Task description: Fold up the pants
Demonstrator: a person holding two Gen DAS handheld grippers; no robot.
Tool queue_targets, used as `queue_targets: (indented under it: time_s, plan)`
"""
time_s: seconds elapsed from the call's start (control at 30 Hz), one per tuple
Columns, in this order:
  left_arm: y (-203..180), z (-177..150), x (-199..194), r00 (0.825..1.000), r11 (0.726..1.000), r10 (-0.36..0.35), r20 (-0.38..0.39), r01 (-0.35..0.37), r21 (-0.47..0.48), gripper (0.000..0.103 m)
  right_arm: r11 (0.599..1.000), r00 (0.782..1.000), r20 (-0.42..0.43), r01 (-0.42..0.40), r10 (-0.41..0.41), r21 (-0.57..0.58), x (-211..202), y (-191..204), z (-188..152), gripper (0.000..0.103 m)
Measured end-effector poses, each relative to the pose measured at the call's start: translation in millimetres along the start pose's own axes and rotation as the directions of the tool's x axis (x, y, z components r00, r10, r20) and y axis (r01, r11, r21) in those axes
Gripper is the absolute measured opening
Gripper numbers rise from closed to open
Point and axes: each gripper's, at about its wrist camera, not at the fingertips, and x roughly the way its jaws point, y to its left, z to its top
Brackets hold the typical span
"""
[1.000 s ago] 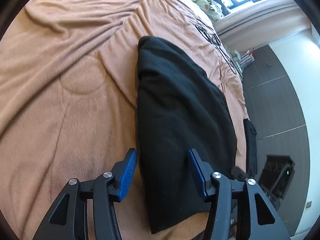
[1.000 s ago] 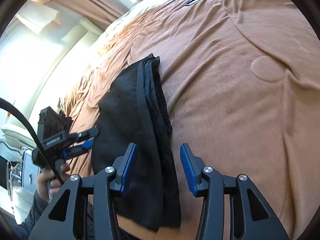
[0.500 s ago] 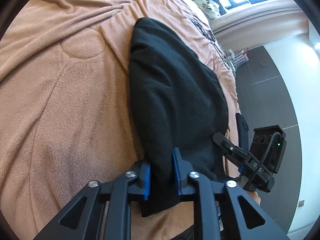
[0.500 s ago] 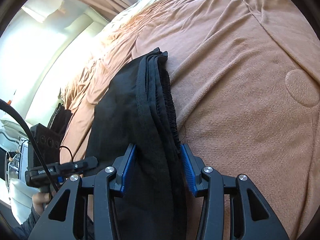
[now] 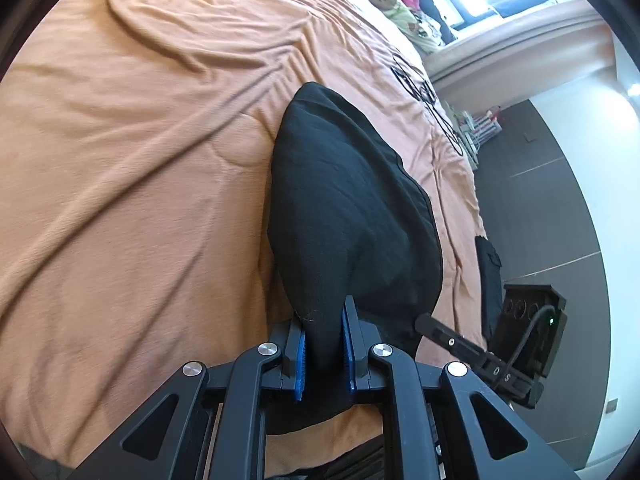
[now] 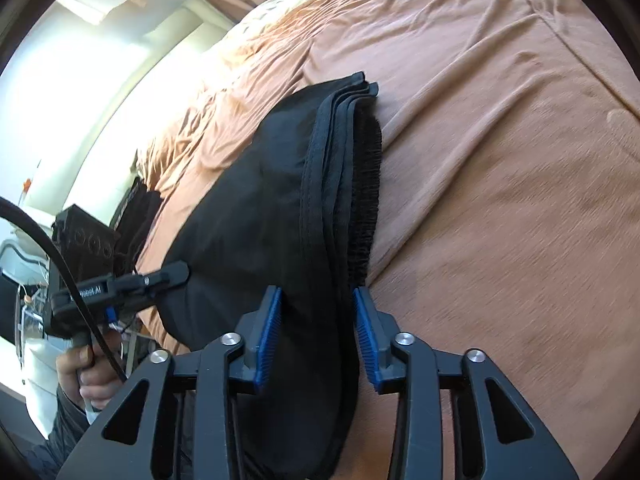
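Both tongs, left (image 5: 323, 344) and right (image 6: 316, 340), pinch the thick folded pants (image 5: 344, 208); uneven lifting could spill the stacked layers.

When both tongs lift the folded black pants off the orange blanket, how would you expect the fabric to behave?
The folded black fabric pants probably sag between the left tongs and right tongs, since they already bulge softly. The stacked edge layers may slip apart.

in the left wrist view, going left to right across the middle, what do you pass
orange blanket → black pants → strip of blanket at the bed edge → dark floor → white wall
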Motion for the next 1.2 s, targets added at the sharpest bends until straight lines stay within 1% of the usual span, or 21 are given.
queue_targets:
  time_s: [0.17, 0.33, 0.4, 0.47, 0.53, 0.63, 0.67, 0.7, 0.73, 0.77, 0.8, 0.97, 1.1, 1.2]
  plan:
    - [5.2, -6.0, -10.0, 1.0, 1.0, 0.018, 0.009, -0.018, -0.008, 0.016, 1.0, 1.0, -0.018, -0.019, 0.019, -0.012, 8.2, 8.2, 0.3, 0.033]
    - [15.3, -10.2, -16.8, 1.0, 1.0, 0.012, 0.004, -0.012, -0.021, 0.017, 1.0, 0.999, -0.035, -0.022, 0.021, -0.022, 15.9, 15.6, -2.1, 0.033]
    - [17.5, -9.8, -14.9, 1.0, 0.999, 0.023, 0.005, -0.022, -0.028, 0.02, 1.0, 0.999, -0.043, -0.014, 0.013, -0.025, 19.9, 18.4, -1.7, 0.033]
    - [20.0, -10.3, -15.0, 0.999, 0.999, 0.036, 0.008, -0.036, -0.028, 0.029, 1.0, 0.999, -0.05, -0.011, 0.01, -0.022, 21.1, 20.3, -1.7, 0.033]
    - [21.5, -7.0, -13.8, 0.999, 0.999, 0.038, 0.008, -0.038, -0.029, 0.032, 1.0, 0.999, -0.047, -0.009, 0.008, -0.018, 19.7, 21.2, -1.1, 0.033]
    - [22.5, -2.1, -14.0, 0.999, 0.999, 0.033, 0.01, -0.033, -0.027, 0.038, 0.998, 1.0, -0.024, 0.009, -0.01, -0.057, 13.7, 27.4, 1.0, 0.033]
    - [22.1, -0.7, -14.1, 0.999, 0.999, 0.033, 0.012, -0.033, -0.024, 0.04, 0.998, 1.0, -0.015, 0.014, -0.015, -0.058, 11.6, 28.8, 2.3, 0.037]
    - [21.5, 1.2, -14.2, 0.999, 0.999, 0.033, 0.015, -0.032, -0.021, 0.041, 0.999, 1.0, -0.007, 0.014, -0.014, -0.052, 9.8, 28.3, 5.0, 0.045]
    - [21.0, 3.4, -14.2, 0.999, 0.999, 0.03, 0.018, -0.03, -0.018, 0.044, 0.999, 1.0, 0.004, 0.012, -0.012, -0.042, 8.3, 26.6, 8.0, 0.05]
    - [20.9, 4.6, -14.2, 0.999, 0.999, 0.028, 0.021, -0.028, -0.016, 0.046, 0.999, 1.0, 0.012, 0.01, -0.01, -0.032, 8.0, 25.0, 10.6, 0.058]
    - [21.0, 6.8, -13.5, 0.999, 1.0, 0.024, 0.021, -0.024, -0.015, 0.046, 1.0, 1.0, 0.018, 0.007, -0.007, -0.016, 9.0, 22.3, 14.0, 0.059]
    - [23.5, 17.4, -8.0, 1.0, 1.0, 0.024, 0.016, -0.024, -0.013, 0.046, 0.998, 0.999, 0.024, -0.034, 0.033, 0.059, 17.4, 7.0, 20.7, 0.059]
    - [24.1, 29.3, -4.9, 1.0, 1.0, 0.027, 0.014, -0.027, -0.009, 0.046, 0.988, 0.996, 0.013, -0.094, 0.093, 0.124, 29.8, -8.6, 25.1, 0.06]
    - [25.2, 36.3, -1.7, 1.0, 1.0, 0.023, 0.01, -0.023, -0.008, 0.046, 0.983, 0.993, 0.007, -0.121, 0.121, 0.136, 35.8, -17.8, 30.3, 0.06]
